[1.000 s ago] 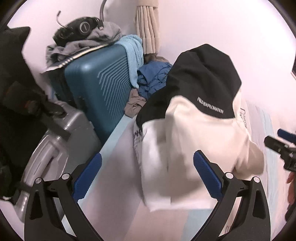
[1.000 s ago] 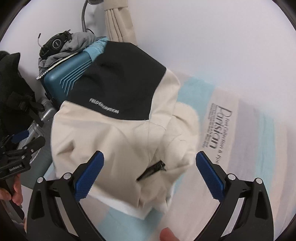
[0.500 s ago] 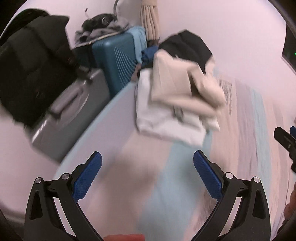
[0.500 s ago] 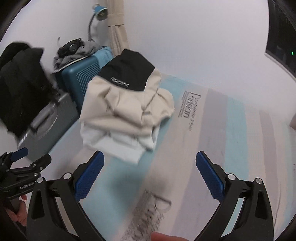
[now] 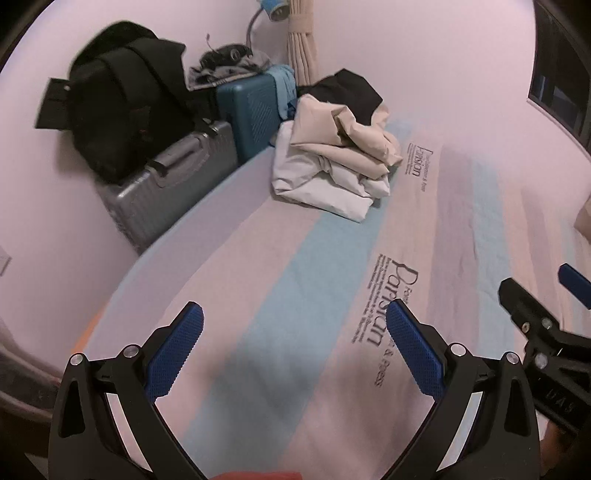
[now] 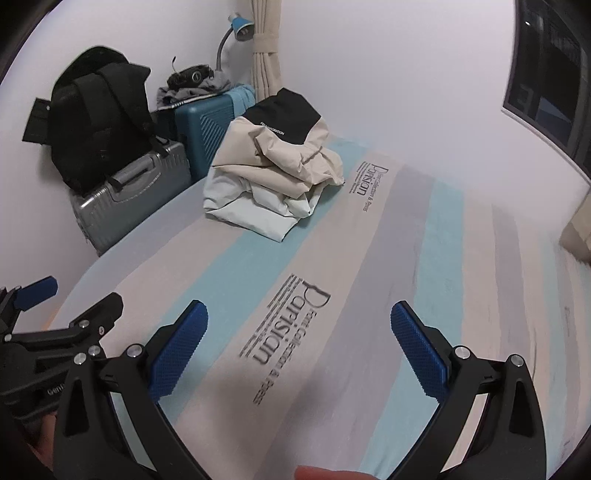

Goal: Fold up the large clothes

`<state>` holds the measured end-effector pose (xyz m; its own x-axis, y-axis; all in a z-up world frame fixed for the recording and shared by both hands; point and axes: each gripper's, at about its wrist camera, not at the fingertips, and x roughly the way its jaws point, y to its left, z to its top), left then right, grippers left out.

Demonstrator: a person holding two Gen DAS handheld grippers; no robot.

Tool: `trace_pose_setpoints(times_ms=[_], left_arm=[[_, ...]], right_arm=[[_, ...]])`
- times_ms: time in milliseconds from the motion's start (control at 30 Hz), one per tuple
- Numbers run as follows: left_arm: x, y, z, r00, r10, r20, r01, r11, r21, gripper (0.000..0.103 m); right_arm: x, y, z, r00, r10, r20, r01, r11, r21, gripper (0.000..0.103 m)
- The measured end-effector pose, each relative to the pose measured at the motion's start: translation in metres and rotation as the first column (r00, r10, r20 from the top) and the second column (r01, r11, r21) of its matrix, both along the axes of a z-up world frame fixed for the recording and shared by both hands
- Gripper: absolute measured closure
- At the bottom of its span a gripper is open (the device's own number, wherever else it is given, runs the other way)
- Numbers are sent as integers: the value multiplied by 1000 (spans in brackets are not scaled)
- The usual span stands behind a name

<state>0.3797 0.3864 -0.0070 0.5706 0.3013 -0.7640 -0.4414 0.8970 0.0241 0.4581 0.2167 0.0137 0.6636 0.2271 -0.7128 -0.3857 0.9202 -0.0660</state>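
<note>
A folded cream, white and black jacket (image 5: pixel 332 147) lies in a loose stack at the far left corner of the striped bed sheet (image 5: pixel 295 280); it also shows in the right wrist view (image 6: pixel 273 173). My left gripper (image 5: pixel 293 350) is open and empty, low over the sheet, well short of the jacket. My right gripper (image 6: pixel 299 350) is open and empty over the printed lettering. Each gripper shows at the edge of the other's view.
A grey suitcase (image 5: pixel 173 177) with a black backpack (image 5: pixel 118 96) on it and a teal suitcase (image 5: pixel 251 107) stand beside the bed's far left edge. A tied curtain (image 6: pixel 264 48) and a lamp (image 6: pixel 236 26) are in the corner. A window (image 6: pixel 546 85) is at right.
Both grippers have pulled back from the jacket, which now lies far ahead on the sheet. Both stayed open.
</note>
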Motion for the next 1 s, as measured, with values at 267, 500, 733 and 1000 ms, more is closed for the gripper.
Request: trace_pose_setpoints(times_ms=[267,500,733,1000], left_arm=[[-40,-7,1,997,-52,49,50,998,33,6],[-52,-3,2,996,-67,61,64,997,50,6],[-52,-1,6,996,-59,68,56,997,49,6],[-55,-1,3,996,-61,67,58,997,50,6]], right_arm=[[-37,-12,0,998,-55,43,55,998,5,7],[-50,-10,-3,995,-92,34,92,996,17,8],[-52,-6,2,995,-93,43,93,996,9,8],[-53,1,2,995,-86,49,86,996,0,8]])
